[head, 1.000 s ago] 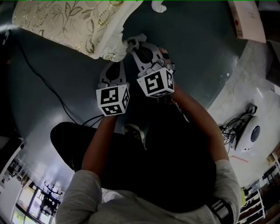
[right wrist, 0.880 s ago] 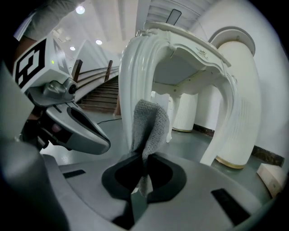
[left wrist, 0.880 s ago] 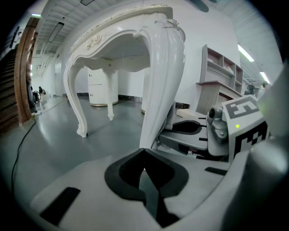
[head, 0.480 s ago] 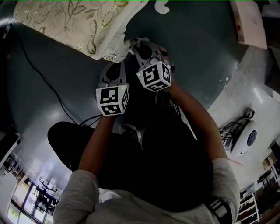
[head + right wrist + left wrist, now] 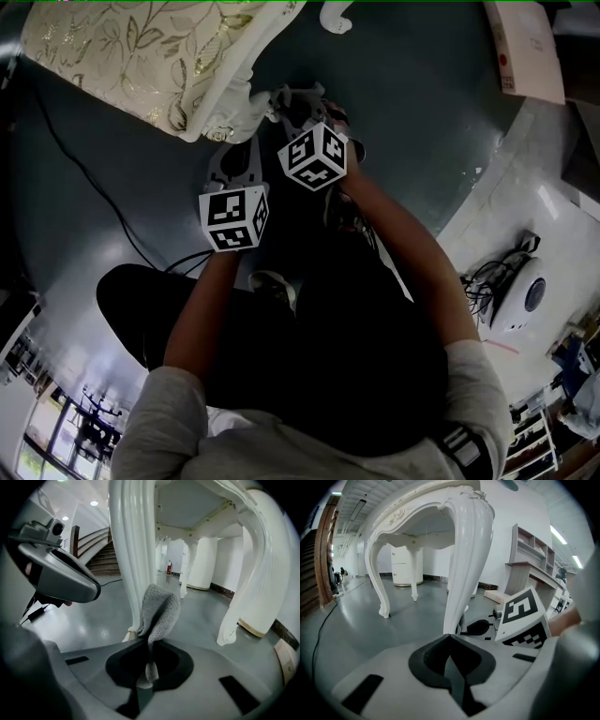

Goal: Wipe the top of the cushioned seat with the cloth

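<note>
While the grey knitted cloth (image 5: 159,609) is pinched in the clenched right claw (image 5: 149,663), just beside a white carved leg (image 5: 136,550) of the gold-leaf-patterned cushioned seat (image 5: 141,56), the left claw (image 5: 451,667) is held clenched with nothing in it, near that leg over open dark grey floor (image 5: 412,112), below the seat's edge

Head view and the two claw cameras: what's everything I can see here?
Cushioned seat: one, cream-and-gold cushion on white frame, upper left.
Cloth: one, grey, pinched in the right claw.
Cable: one, black, left side.
Box: one, pale, upper right.
Round device: one, white, right edge.
Left claw: one, grey, shut and empty.
Right claw: one, grey, shut on the cloth.
</note>
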`<state>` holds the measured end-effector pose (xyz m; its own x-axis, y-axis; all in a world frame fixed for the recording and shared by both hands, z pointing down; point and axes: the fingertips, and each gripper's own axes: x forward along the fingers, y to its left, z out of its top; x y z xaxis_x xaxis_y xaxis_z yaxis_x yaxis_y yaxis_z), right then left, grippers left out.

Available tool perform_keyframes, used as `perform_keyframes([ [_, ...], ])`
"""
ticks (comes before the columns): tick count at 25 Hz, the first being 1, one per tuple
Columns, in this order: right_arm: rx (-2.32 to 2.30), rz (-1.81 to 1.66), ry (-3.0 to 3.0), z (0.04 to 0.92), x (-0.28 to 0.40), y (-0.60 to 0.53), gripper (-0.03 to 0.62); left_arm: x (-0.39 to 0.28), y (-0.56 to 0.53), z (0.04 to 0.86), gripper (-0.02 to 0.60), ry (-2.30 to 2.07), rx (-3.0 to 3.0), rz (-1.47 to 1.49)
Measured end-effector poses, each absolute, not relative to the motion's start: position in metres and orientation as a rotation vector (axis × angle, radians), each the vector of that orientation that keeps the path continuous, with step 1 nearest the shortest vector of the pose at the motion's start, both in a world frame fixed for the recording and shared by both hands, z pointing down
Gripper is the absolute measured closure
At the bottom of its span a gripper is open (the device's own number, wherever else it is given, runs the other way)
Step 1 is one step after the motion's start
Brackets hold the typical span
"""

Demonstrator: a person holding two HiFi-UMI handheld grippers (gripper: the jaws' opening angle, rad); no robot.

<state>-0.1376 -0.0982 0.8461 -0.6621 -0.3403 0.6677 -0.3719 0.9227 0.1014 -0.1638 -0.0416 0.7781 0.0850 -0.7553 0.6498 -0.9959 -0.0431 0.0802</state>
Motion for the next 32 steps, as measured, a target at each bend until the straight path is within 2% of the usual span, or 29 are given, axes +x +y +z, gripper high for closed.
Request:
perform_keyframes([
  [9,0.388,0.161,-2.312,0.844,-0.12,-0.074,0.576,-0.165,-0.04,0.784,0.569,-1.747,1.784,0.592],
  [19,0.207,0.182,-2.312,0.765,-0.084,-0.047,0.574,-0.149,0.004,0.752,0.569,-1.7,1.595,0.551],
  [26,0.23,0.232,-2.234,0.663,-0.047,-0.056,0.576,-0.158,0.019,0.642,0.569,-1.728,1.555,0.614],
  [32,0.427,0.362,-2.2,0.543,-0.024,-0.067,0.576,-0.157,-0.002,0.498,0.569,-1.735,1.686,0.697],
])
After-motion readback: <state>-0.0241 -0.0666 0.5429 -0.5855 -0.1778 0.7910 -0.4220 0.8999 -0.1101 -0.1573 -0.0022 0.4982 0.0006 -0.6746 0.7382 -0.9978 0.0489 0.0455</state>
